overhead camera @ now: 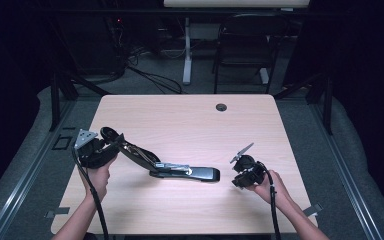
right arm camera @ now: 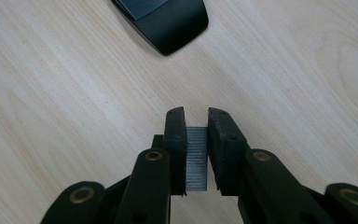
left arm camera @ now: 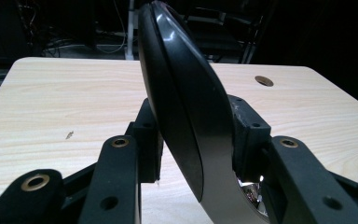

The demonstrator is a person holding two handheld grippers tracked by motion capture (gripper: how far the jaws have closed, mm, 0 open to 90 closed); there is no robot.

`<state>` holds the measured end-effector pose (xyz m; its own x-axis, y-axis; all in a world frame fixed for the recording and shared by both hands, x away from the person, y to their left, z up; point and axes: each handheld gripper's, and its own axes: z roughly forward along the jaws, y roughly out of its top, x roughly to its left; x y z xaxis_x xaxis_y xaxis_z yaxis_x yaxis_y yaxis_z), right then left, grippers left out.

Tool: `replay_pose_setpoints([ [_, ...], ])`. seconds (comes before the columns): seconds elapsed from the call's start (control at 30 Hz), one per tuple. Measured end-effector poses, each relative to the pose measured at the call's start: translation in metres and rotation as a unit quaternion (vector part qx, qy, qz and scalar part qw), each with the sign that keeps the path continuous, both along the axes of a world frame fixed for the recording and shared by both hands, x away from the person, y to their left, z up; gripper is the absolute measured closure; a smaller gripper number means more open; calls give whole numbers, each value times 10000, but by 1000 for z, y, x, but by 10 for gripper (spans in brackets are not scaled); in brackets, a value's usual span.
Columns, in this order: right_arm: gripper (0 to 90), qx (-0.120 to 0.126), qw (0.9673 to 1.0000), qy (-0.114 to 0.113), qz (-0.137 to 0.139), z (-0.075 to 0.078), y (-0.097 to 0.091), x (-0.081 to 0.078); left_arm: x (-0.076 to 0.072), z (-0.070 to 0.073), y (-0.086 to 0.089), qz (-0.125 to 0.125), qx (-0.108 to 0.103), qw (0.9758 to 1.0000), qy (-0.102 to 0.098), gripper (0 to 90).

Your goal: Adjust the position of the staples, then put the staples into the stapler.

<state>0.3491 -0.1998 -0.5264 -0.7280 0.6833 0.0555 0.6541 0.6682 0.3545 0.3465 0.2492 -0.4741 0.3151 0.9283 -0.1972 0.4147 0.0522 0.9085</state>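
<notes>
Surface: pale wood-grain table point(overhead camera: 190, 115), round grommet hole point(overhead camera: 221, 107) near far edge.
Room: dark, black chair point(overhead camera: 245, 45) behind.
Left gripper point(left arm camera: 193, 154): clamped on open black stapler's point(overhead camera: 180, 170) raised lid.
Right gripper point(right arm camera: 196, 122): clenched on grey staple strip point(right arm camera: 196, 158), just beside stapler base at mid-table.

Dark room, grey floor point(overhead camera: 170, 80), chair point(overhead camera: 245, 47)

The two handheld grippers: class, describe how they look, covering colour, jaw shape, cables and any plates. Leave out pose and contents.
Both are black. The left gripper carries a grey three-cornered plate on top; the right gripper has a similar plate. A black cable trails from each. Close up, the jaws are chunky linked bars with brass-ringed pivot holes and blocky pads. Forearms are bare, without sleeves.
</notes>
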Motion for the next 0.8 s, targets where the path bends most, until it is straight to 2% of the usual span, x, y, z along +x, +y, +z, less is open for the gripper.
replay_pose_setpoints([
  [0.07,785,-75,10000,-31,43,1,0,0,0,0,0,-1,1,10000,0,611],
  [0.27,785,-60,9998,-145,111,5,0,0,0,0,0,-2,10,10000,-4,611],
  [0.33,785,20,9998,-200,77,7,0,1,0,0,0,-12,7,10000,-8,610],
  [0.43,785,-62,9996,-254,108,9,-1,4,0,0,0,-23,12,10000,3,610],
  [0.8,785,-17,9988,-464,170,16,1,21,0,0,1,-34,6,10000,2,610],
])
